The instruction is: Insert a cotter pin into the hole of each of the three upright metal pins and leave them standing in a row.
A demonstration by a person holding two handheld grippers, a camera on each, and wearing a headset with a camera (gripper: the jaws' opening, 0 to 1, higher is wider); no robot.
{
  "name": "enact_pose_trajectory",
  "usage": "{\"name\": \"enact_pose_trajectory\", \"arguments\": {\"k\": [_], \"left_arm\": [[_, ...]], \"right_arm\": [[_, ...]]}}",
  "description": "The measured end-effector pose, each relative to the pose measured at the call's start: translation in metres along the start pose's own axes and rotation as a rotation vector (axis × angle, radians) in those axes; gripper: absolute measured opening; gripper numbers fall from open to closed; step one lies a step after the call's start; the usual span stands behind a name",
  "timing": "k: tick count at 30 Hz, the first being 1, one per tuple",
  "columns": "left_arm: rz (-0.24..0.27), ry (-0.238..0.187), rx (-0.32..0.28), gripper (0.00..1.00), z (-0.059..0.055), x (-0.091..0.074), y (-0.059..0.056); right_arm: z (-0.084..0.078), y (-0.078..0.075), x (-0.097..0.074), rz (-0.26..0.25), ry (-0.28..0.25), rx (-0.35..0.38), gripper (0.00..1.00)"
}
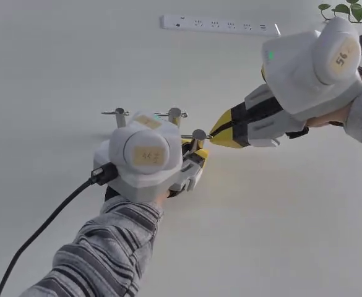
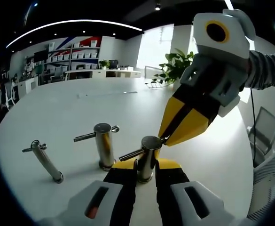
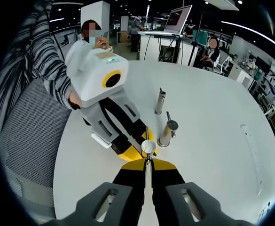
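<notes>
Three metal pins stand in a row on the white table. The far pin [image 1: 120,116] and the middle pin [image 1: 174,115] each carry a cotter pin through the head. My left gripper [image 2: 145,165] is shut on the shaft of the near pin [image 2: 147,153], holding it upright. A cotter pin [image 2: 130,154] sticks out of that pin's hole on one side. On the other side my right gripper [image 3: 148,163] is shut on the cotter pin's end, its yellow tips against the pin head [image 3: 148,146]. In the head view the right gripper [image 1: 213,136] comes in from the upper right and the left gripper [image 1: 196,152] from below.
A white power strip [image 1: 221,25] lies at the table's far edge, with a plant [image 1: 348,9] at the far right corner. A black cable [image 1: 44,229] trails from the left gripper to the lower left. People sit behind the table in the right gripper view.
</notes>
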State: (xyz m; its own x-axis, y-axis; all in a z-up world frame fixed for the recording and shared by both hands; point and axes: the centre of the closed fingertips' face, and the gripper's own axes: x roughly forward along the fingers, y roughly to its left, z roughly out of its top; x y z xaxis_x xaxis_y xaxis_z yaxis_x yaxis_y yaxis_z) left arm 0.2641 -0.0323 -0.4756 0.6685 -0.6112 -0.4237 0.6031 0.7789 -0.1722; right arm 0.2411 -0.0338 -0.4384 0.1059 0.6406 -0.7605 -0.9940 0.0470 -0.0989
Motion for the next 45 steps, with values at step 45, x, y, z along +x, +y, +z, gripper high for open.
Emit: {"name": "enact_pose_trajectory", "arguments": {"k": [45], "left_arm": [[0.016, 0.040, 0.019, 0.39, 0.004, -0.059, 0.012]], "right_arm": [[0.010, -0.006, 0.027, -0.040, -0.065, 0.170, 0.09]]}}
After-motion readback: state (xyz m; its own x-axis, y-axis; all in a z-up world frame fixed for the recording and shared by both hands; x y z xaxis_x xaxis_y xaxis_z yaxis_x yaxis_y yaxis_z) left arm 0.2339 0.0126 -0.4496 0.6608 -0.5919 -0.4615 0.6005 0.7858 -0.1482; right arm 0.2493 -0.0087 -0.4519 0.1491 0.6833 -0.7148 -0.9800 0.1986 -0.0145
